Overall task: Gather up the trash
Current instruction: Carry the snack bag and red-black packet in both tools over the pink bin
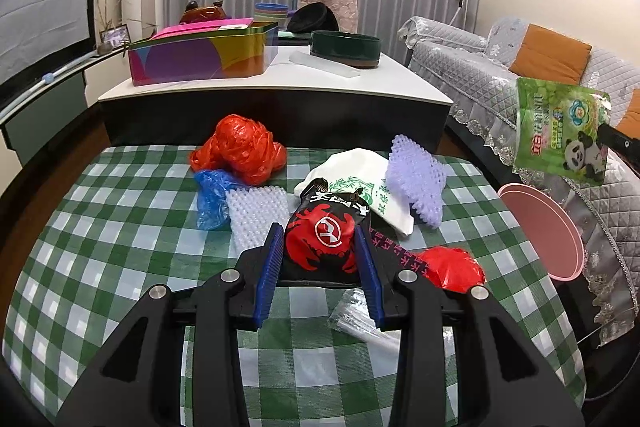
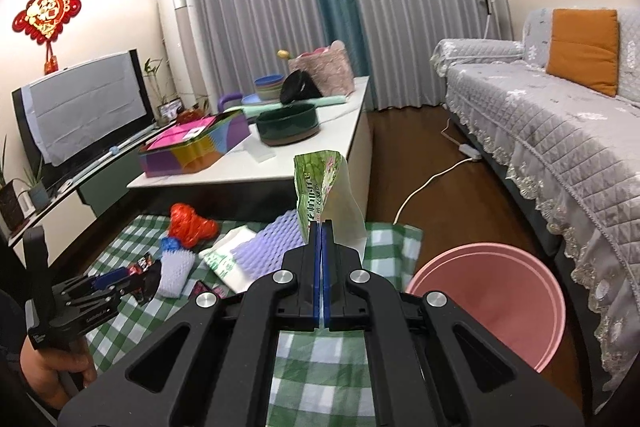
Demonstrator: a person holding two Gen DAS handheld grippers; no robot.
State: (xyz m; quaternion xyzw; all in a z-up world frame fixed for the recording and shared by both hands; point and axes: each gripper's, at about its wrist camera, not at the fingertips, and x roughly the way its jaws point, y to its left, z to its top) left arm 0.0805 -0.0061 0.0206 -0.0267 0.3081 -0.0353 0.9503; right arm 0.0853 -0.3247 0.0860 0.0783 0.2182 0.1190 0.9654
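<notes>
My left gripper [image 1: 318, 229] is shut on a red and black snack packet [image 1: 320, 247], held just over the green checked tablecloth [image 1: 100, 247]. In the right wrist view that gripper [image 2: 120, 277] and its packet [image 2: 146, 267] show at the lower left, with a person's hand below. My right gripper [image 2: 321, 223] is shut on a green panda-print wrapper [image 2: 320, 187], which stands up from the closed pads. The same wrapper [image 1: 560, 131] hangs in the air at the right of the left wrist view, above the pink bin [image 1: 540, 227]. The pink bin [image 2: 480, 307] stands on the floor just right of the right gripper.
Left on the cloth are an orange-red plastic bag [image 1: 240, 147], a blue bag [image 1: 210, 199], a white foam net [image 1: 256, 215], a lavender foam net [image 1: 416, 179], a white paper bag [image 1: 372, 195], a red crumpled bag [image 1: 452, 267] and a clear wrapper [image 1: 356, 315]. A coffee table [image 1: 400, 83] stands behind, a sofa [image 2: 540, 147] to the right.
</notes>
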